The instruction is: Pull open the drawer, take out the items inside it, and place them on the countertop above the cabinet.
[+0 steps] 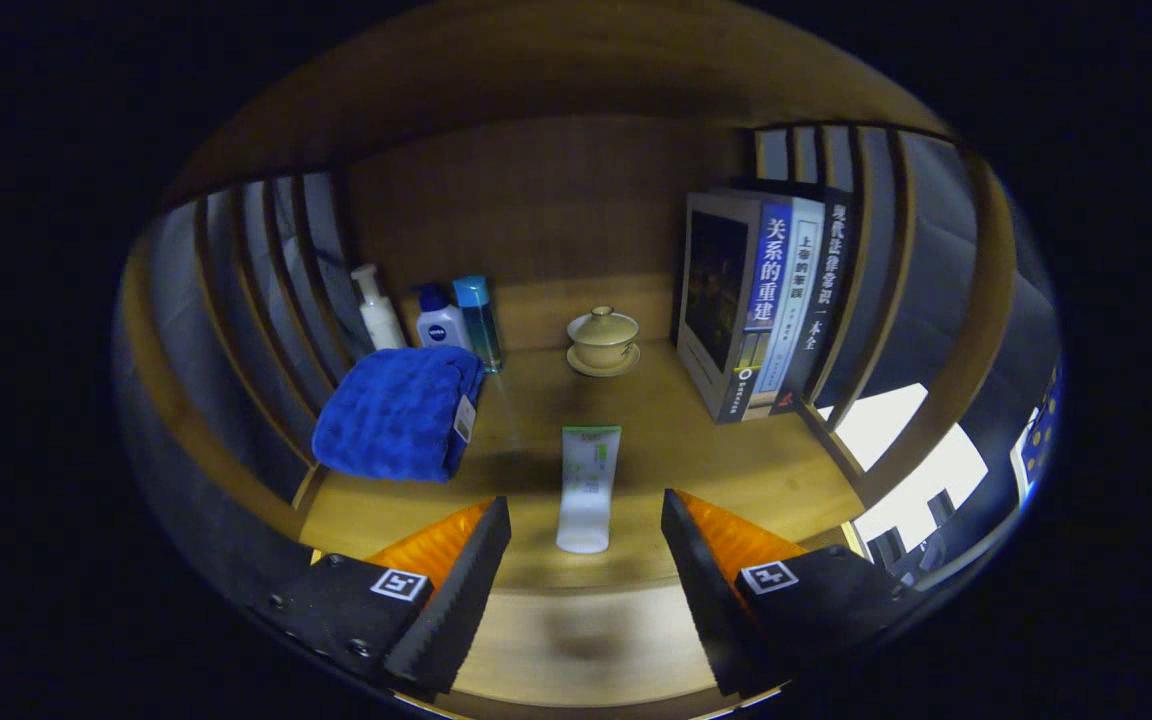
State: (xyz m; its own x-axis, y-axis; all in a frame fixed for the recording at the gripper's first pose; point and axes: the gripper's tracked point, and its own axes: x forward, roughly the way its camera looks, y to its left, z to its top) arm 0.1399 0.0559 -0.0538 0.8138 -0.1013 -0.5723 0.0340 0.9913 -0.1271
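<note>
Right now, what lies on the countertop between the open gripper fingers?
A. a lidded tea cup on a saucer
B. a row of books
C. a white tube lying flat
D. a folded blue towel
C: the white tube lies flat on the countertop between the open gripper's fingers, touched by neither; the towel, cup and books sit farther back.

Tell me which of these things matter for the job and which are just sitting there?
Job: tube, lying on the countertop between the open tool's fingers, touched by neither; probably from the drawer.

Just there: blue towel, pump bottle, two more bottles, lidded cup on a saucer, books.
</note>
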